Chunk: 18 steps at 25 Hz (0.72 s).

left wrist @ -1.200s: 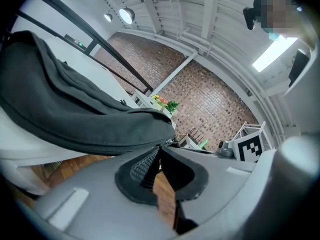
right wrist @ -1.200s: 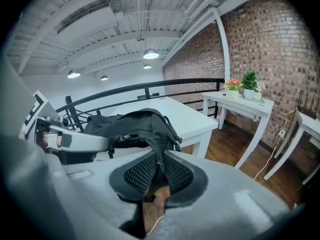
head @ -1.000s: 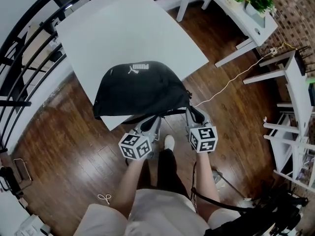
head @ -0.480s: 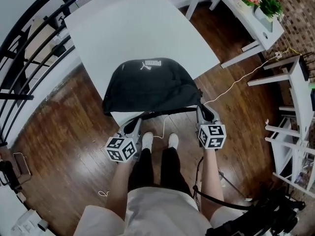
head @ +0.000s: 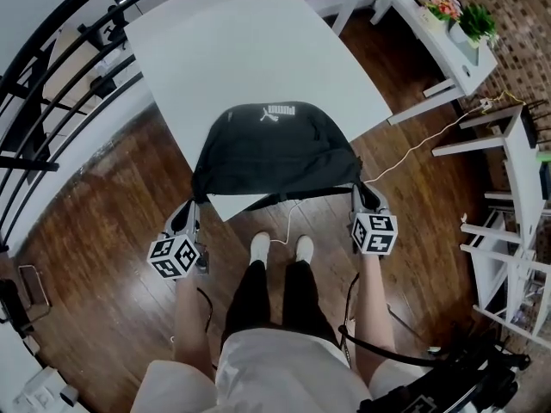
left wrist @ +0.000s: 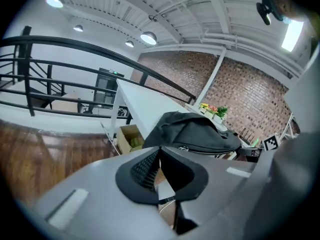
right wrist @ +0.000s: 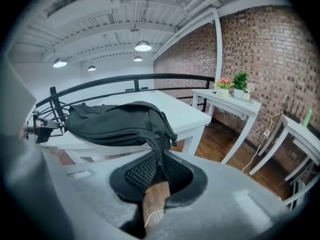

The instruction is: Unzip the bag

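Bag (head: 271,149) soft, light, floppy, slumped over table (head: 232,50) edge at six o'clock. Right gripper (head: 362,189) clamps its four-o'clock end, jaws just tightened on fabric. Left gripper (head: 187,215) pinched shut at eight o'clock, nothing seen between pads. Cloth likely bunches: anchor end, take zipper pull only.

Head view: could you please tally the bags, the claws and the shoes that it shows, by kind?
Bags: 1, the black bag on the white table.
Claws: 2, the left claw and the right claw, which grips the bag's end.
Shoes: 2, the white shoes on the wooden floor.
Total: 5.
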### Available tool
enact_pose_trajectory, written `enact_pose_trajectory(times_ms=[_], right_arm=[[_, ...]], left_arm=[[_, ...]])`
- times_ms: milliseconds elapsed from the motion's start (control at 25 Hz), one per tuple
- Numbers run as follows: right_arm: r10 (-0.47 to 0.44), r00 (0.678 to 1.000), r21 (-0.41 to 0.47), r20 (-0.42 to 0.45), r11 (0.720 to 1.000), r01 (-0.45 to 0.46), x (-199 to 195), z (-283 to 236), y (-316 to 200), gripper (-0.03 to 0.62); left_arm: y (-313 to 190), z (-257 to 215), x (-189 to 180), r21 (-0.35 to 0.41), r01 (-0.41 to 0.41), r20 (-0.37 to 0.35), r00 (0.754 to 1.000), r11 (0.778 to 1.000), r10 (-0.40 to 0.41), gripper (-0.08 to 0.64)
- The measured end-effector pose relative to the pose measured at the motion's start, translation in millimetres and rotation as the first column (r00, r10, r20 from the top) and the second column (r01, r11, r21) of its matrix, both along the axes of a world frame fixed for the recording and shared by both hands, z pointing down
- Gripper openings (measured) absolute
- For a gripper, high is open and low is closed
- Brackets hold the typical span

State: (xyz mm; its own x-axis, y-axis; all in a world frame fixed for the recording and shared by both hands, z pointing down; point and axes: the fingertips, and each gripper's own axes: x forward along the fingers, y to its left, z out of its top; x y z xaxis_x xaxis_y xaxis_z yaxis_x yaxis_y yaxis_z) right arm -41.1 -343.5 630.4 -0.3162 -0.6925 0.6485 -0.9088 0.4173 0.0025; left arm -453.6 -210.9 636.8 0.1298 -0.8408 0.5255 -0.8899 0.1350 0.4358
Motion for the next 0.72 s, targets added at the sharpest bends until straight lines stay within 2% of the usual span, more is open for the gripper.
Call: enact_pose_trajectory(times_ms=[80,240,400,560,640,720], right_arm=[[0.016,0.999,-0.002,-0.033,1.000,-0.016,-1.4,3.5,3.5,0.032],[0.041,0.993,-0.016,-0.114,0.999,-0.043,4.5,11.0,1.4,0.034],[0.091,0.986,-0.024,-0.138,0.995,-0.095,12.4,1.3,18.9,0.084],[0.085,0.995,0.028,-0.054,0.996,-0.084,14.3,-32.6,63.2,0.084],[0.041,0.999,0.065,0.016,0.997,-0.042,11.2,-53.0,95.3,0.081],[-0.030,0.997,0.099,0.070,0.995,0.023,11.6,-73.2,140.7,0.039]], left_arm=[[8.7,4.8,-4.5,-0.003,-0.011,0.002,1.000,1.000,0.011,0.026],[11.4,-3.2,9.4,0.007,-0.032,0.041,0.999,0.999,0.031,0.032],[34.8,-19.8,26.7,0.005,-0.040,0.082,0.996,0.999,0.039,0.064],[74.6,-43.2,58.0,0.050,-0.046,0.093,0.995,0.998,0.041,0.081],[96.1,-59.9,79.2,0.098,-0.047,0.122,0.992,0.994,0.035,0.044],[123.1,-80.7,111.0,0.149,-0.057,0.152,0.988,0.987,0.035,0.018]])
